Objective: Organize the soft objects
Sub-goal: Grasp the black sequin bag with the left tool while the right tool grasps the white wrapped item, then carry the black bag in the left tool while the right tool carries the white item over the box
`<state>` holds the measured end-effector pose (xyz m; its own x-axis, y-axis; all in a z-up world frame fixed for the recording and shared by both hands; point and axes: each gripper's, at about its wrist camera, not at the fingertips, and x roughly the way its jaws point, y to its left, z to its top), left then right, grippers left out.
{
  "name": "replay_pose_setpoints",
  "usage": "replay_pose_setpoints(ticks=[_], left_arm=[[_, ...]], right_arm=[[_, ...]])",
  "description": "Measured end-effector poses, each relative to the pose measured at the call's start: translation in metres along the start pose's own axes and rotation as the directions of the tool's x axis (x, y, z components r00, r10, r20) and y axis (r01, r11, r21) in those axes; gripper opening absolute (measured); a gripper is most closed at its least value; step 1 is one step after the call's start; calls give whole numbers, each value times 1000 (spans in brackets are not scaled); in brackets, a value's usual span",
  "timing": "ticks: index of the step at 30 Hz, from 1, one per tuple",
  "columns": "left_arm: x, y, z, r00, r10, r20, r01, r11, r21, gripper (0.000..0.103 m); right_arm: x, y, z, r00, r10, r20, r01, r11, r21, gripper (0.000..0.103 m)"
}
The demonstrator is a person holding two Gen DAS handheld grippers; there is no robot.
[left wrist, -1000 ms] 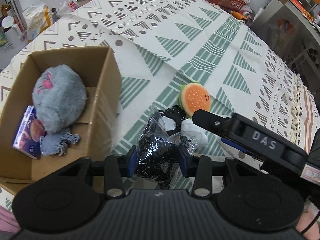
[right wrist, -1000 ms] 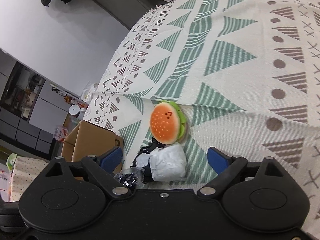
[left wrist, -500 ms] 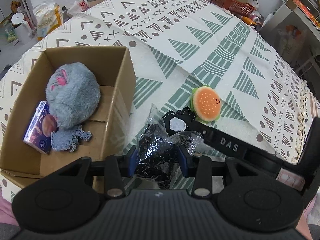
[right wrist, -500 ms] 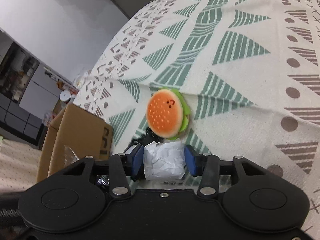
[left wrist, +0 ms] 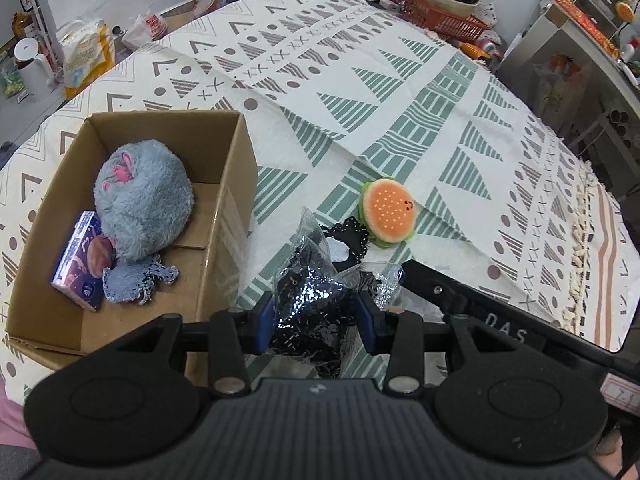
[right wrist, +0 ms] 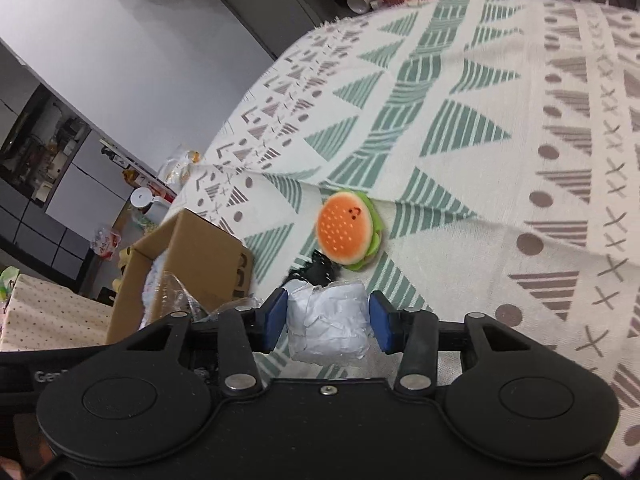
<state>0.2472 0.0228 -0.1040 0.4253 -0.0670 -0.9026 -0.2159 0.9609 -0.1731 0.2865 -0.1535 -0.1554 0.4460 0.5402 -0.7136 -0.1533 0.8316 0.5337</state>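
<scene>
Tongs on both sides were clamped at this moment; the left tongs (left wrist: 316,316) gripped a crinkled clear plastic bag of black speckled fabric (left wrist: 314,292) between their blue pads, and the right tongs (right wrist: 328,322) squeezed a crumpled white paper-wrapped bundle (right wrist: 330,326) in the same way. Both loads sat above a worktop covered by a cream cloth with green and brown triangle patterns (left wrist: 400,92); whether they touched the cloth could not be told.

Just beyond the bag lay a black lace-edged piece of cloth (left wrist: 352,236), and touching its far end rested a round orange plush hamburger with a green lettuce rim (left wrist: 388,212); the right wrist view showed the hamburger beyond the white bundle, with the lace between them.

To the left of the bag stood an open brown cardboard box (left wrist: 236,184); inside it sat a fluffy grey plush toy with pink markings (left wrist: 144,200), a small purple printed carton (left wrist: 80,268) against the box's left wall, and a frayed blue denim scrap (left wrist: 136,280) beside the carton and touching the plush.

The black arm of the right tongs crossed the lower right of the left wrist view; at the worktop's far edge stood an orange-red wire basket holding a bowl (left wrist: 440,16).
</scene>
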Motion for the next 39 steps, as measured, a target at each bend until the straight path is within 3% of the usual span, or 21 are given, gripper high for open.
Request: replay_pose_setpoints(ticks=[20,39], left_arm=[[-63,53,8,992,-61,111,67,996,-51,41],[-57,135,1,993,-54,109,71,984,-162,41]], right_arm=[[-37,53,-5,999,-13,40,15,999,-52,44],[-20,130,-8,999,23,27,-21,995,-95,44]])
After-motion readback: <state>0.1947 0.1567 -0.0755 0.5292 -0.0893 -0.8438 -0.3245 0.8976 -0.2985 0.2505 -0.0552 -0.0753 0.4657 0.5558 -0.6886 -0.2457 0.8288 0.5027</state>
